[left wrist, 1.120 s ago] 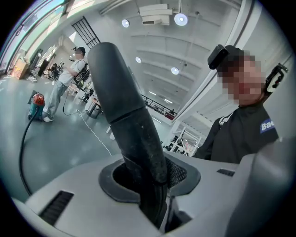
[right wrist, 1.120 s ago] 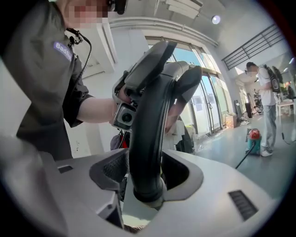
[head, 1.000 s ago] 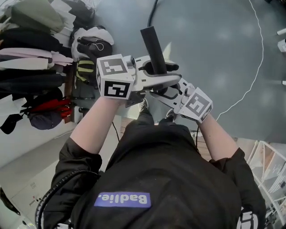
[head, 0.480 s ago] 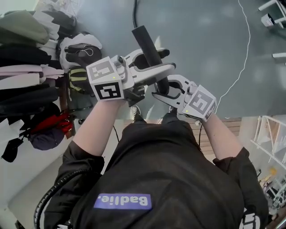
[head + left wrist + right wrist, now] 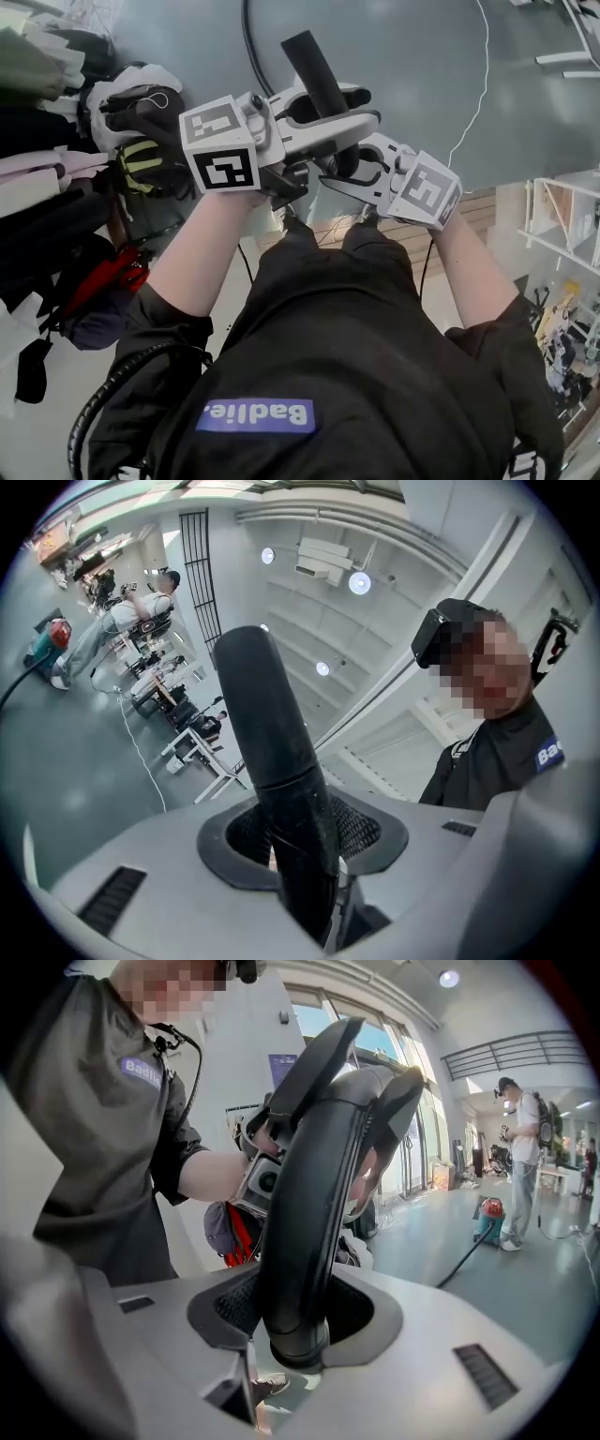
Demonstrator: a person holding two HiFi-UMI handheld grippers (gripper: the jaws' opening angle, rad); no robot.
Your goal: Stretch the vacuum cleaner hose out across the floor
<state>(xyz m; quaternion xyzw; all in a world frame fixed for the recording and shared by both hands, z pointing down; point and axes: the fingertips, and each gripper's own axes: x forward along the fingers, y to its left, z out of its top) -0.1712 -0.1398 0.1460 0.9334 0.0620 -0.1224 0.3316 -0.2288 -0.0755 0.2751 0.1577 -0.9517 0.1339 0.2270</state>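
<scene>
Grey floor (image 5: 422,56), open hall. A clothes rack (image 5: 56,187) is crowded at the left and a white cable (image 5: 473,94) trails over the floor at the right.

Left gripper (image 5: 352,111): the jaws have just been closing. They stand about half apart with the black wand (image 5: 317,75) between them, and the pads bear on its sides. The left gripper view shows the wand rising straight out of the jaws.

Right gripper (image 5: 330,173): also about half apart and clamped on the curved lower part of the wand, just below the left grip. The two grippers sit close together in front of my chest, well clear of the floor.

Hose (image 5: 246,42): a dark line running away over the floor at the top of the head view. In the right gripper view it leads back to the vacuum (image 5: 488,1220), which stands far off near a person. The run I can see looks fairly straight, but I cannot tell how much slack is left nearer to me.

Step, as I judge it: mid-pull. The wand end is in hand and being carried away from the vacuum; it is not yet laid down.

Next, I think:
- Hold both grips firm and walk the wand further from the vacuum until the hose lies in a line.
- Stay off the cable and the rack.
- Lower the wand to the floor before either gripper opens.
</scene>
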